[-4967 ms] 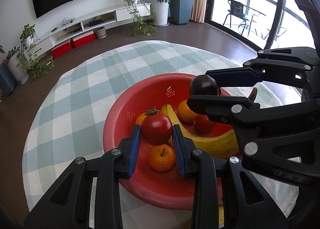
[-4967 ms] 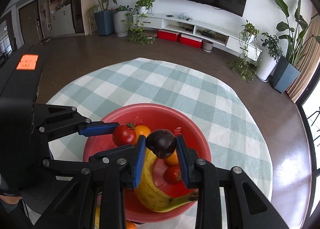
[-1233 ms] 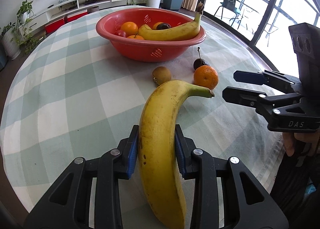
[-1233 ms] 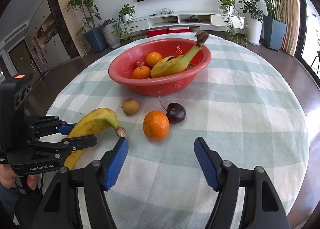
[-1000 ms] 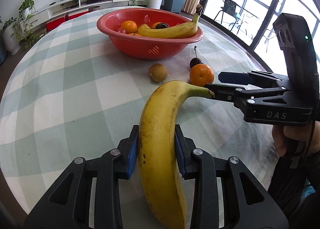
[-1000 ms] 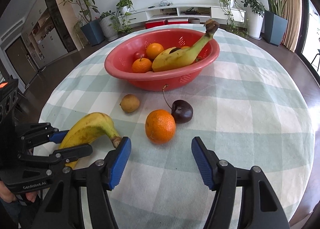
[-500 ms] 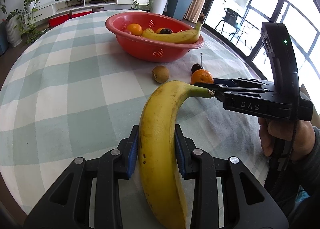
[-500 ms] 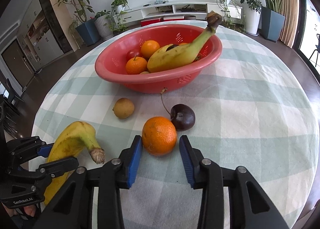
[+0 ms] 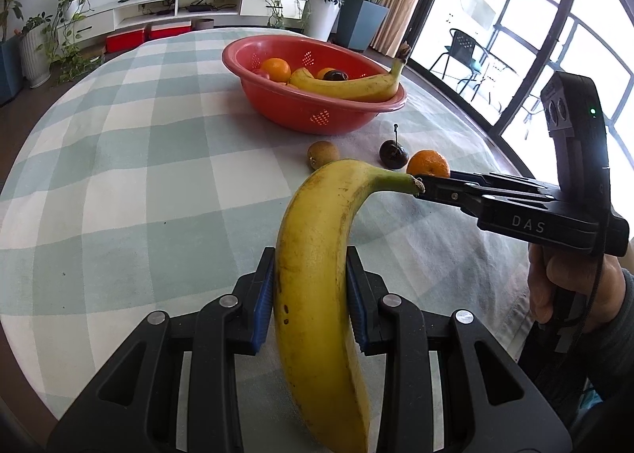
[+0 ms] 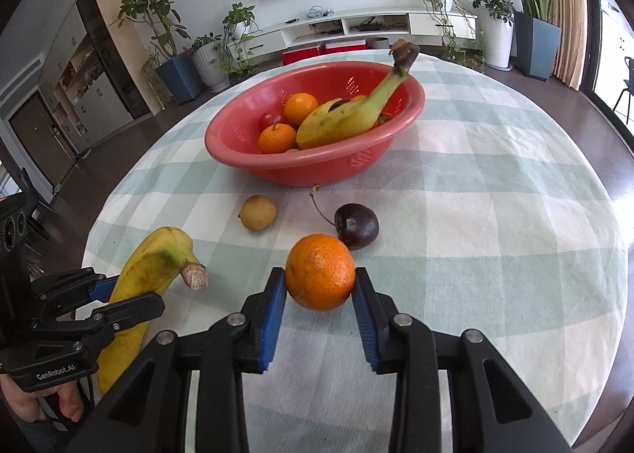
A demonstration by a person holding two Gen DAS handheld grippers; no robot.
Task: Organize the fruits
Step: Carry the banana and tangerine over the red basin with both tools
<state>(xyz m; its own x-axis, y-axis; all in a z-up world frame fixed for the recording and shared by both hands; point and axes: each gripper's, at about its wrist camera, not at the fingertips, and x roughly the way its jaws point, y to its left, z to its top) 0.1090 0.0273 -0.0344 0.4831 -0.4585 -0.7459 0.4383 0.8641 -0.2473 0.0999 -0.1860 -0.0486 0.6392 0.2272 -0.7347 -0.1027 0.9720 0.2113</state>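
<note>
My left gripper [image 9: 309, 294] is shut on a yellow banana [image 9: 317, 255], held above the checked tablecloth [image 9: 138, 175]; the banana also shows in the right wrist view [image 10: 146, 278]. My right gripper [image 10: 320, 294] is shut on an orange [image 10: 320, 272], low over the cloth; the orange also shows in the left wrist view [image 9: 428, 164]. A red basket [image 10: 317, 167] further back holds a banana [image 10: 348, 116], oranges and a tomato. A dark cherry [image 10: 356, 231] and a small brown fruit [image 10: 257, 212] lie on the cloth between basket and grippers.
The round table's edge [image 10: 594, 294] curves close on the right. A TV stand [image 10: 356, 27] and potted plants [image 10: 206, 56] stand on the floor beyond the table. Glass doors [image 9: 515, 56] are to the right in the left wrist view.
My right gripper has moved forward and shut on the orange. My left gripper has kept the banana and swung a little, so the basket sits further right in its view.
</note>
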